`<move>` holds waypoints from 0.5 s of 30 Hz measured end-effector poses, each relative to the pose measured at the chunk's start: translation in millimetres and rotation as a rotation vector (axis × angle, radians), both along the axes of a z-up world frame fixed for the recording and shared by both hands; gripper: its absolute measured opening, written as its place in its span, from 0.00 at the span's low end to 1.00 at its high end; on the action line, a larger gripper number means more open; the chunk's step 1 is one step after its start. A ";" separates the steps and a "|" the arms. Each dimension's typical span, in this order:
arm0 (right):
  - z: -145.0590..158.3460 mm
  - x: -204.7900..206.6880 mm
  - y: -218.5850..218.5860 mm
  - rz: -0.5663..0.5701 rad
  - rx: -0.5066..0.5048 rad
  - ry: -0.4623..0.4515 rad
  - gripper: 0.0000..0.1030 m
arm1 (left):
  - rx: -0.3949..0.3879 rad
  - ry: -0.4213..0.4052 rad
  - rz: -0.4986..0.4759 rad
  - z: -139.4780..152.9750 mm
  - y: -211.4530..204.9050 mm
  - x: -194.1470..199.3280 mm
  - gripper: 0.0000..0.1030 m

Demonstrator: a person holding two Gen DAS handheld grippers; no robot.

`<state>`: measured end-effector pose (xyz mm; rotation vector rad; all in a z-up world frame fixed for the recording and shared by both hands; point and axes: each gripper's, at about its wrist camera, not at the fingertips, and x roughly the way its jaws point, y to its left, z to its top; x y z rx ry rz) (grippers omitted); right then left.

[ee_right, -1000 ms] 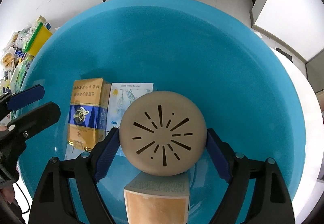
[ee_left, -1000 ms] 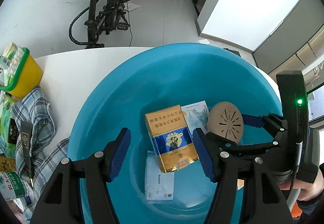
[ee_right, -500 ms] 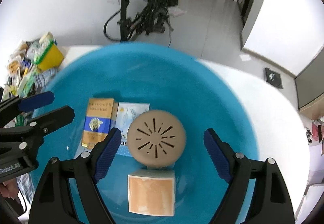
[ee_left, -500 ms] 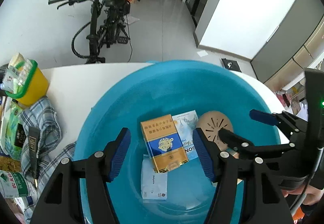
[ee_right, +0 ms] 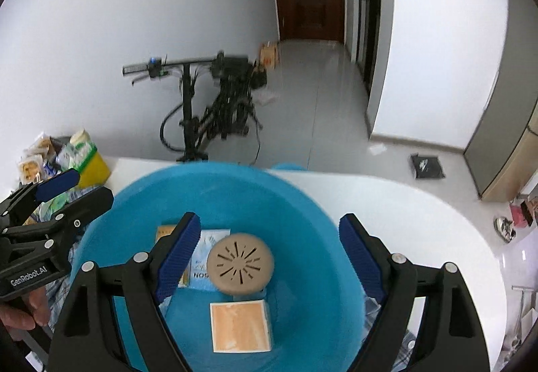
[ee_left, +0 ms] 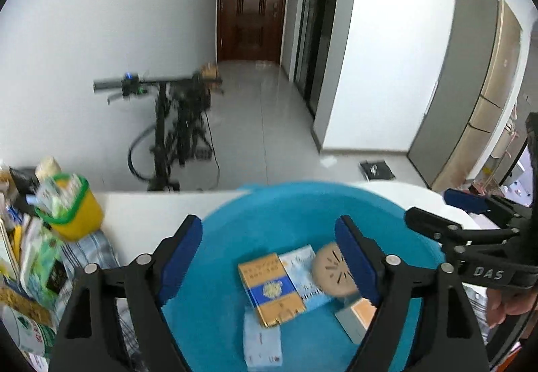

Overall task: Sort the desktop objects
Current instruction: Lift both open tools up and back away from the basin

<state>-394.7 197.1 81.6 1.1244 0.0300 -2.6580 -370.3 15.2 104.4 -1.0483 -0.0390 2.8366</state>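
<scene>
- Left wrist view: the left gripper (ee_left: 269, 254) hung over a blue basin (ee_left: 235, 220), its jaws opening with nothing clasped. Below and between its fingers lay a gold-and-blue box (ee_left: 270, 288), a pale blue packet (ee_left: 302, 274) and a tan slotted disc (ee_left: 331, 269), partly hidden by the right finger.
- Right wrist view: the right gripper (ee_right: 269, 254) was released, jaws opening above the disc (ee_right: 239, 262). Nearer the camera sat an orange-topped box (ee_right: 240, 326). The left gripper (ee_right: 67, 190) appeared off to the left.
</scene>
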 end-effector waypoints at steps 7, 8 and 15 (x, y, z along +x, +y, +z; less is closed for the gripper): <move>11.9 26.9 15.0 -0.038 0.029 0.158 0.88 | -0.004 0.087 0.066 -3.6 -9.6 17.5 0.89; 11.5 30.1 13.5 -0.038 0.048 0.186 0.88 | -0.009 0.097 0.066 -6.1 -9.8 20.5 0.89; 11.7 52.3 6.0 -0.031 0.048 0.286 0.88 | -0.087 0.247 0.070 -5.5 -6.5 50.6 0.89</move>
